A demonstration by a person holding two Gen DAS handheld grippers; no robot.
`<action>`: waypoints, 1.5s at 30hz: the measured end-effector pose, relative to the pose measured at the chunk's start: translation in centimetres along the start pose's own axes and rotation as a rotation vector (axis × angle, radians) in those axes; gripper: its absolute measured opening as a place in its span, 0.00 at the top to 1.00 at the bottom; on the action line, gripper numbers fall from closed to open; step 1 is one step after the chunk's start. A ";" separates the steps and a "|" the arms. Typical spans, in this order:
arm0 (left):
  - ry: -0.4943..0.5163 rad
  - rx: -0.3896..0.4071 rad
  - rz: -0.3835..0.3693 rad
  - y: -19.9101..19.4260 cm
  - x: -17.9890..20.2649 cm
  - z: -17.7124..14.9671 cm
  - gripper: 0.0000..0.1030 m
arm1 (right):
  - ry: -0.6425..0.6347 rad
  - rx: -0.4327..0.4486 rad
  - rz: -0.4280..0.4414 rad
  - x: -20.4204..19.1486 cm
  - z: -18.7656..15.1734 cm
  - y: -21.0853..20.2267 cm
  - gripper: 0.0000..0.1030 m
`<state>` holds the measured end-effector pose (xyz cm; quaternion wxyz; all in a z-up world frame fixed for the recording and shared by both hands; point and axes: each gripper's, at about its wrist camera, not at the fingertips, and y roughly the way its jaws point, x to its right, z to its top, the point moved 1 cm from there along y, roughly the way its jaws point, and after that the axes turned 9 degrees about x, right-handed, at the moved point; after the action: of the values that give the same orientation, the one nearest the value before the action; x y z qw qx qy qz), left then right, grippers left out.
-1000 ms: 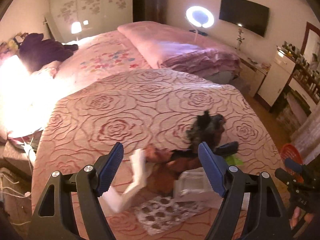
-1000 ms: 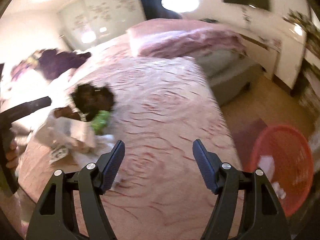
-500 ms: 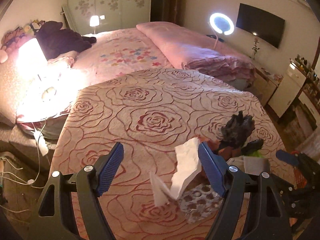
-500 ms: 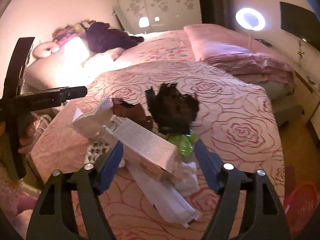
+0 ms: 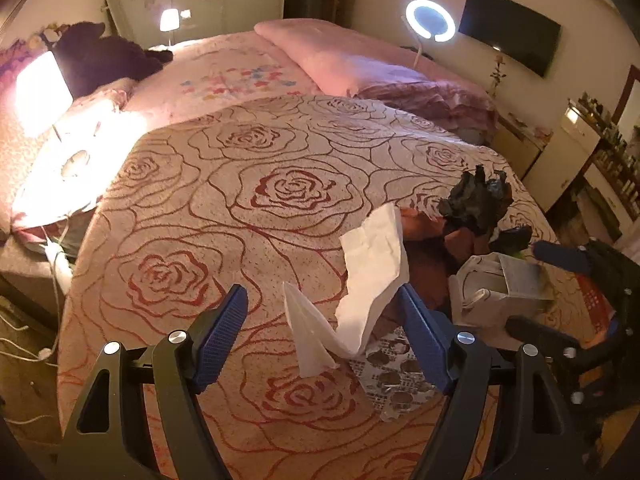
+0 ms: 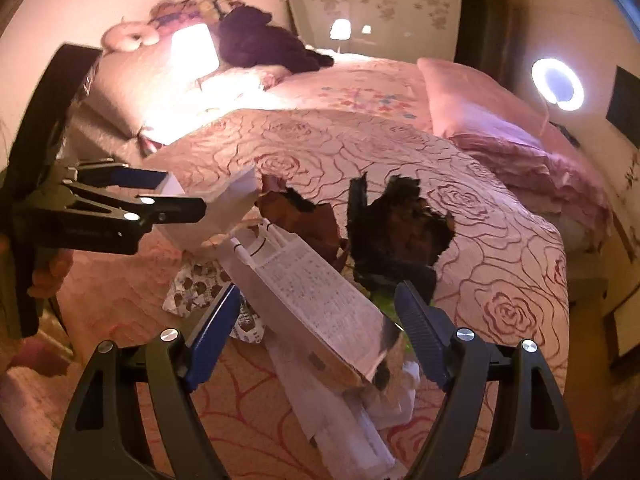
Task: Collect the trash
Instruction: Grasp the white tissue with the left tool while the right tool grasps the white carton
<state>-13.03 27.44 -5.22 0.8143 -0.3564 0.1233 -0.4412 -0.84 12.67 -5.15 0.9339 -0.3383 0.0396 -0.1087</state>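
On the rose-patterned pink bedspread (image 5: 280,200) the trash lies heaped, and the long white printed carton (image 6: 320,300) runs slantwise between the released right claw (image 6: 318,332), whose jaws have just been opening. Farther left, the crumpled white tissue (image 5: 372,272) stands between the open left claw (image 5: 320,340), untouched.

Rows of small dense print are covering one face of the cardboard box (image 6: 320,300) lying on the bed, but nothing is coming through legibly.

Crumpled paper (image 5: 372,264), box (image 6: 320,300), wrappers heaped together.
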 end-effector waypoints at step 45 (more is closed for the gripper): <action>-0.038 0.110 -0.095 -3.0 1.2 1.9 0.84 | 0.187 0.097 -0.076 2.5 0.4 -5.5 0.67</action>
<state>-13.23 26.30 -1.70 0.8130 -0.3251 0.0662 -0.4785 0.63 8.23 -1.29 0.9365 -0.2825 0.1086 -0.1770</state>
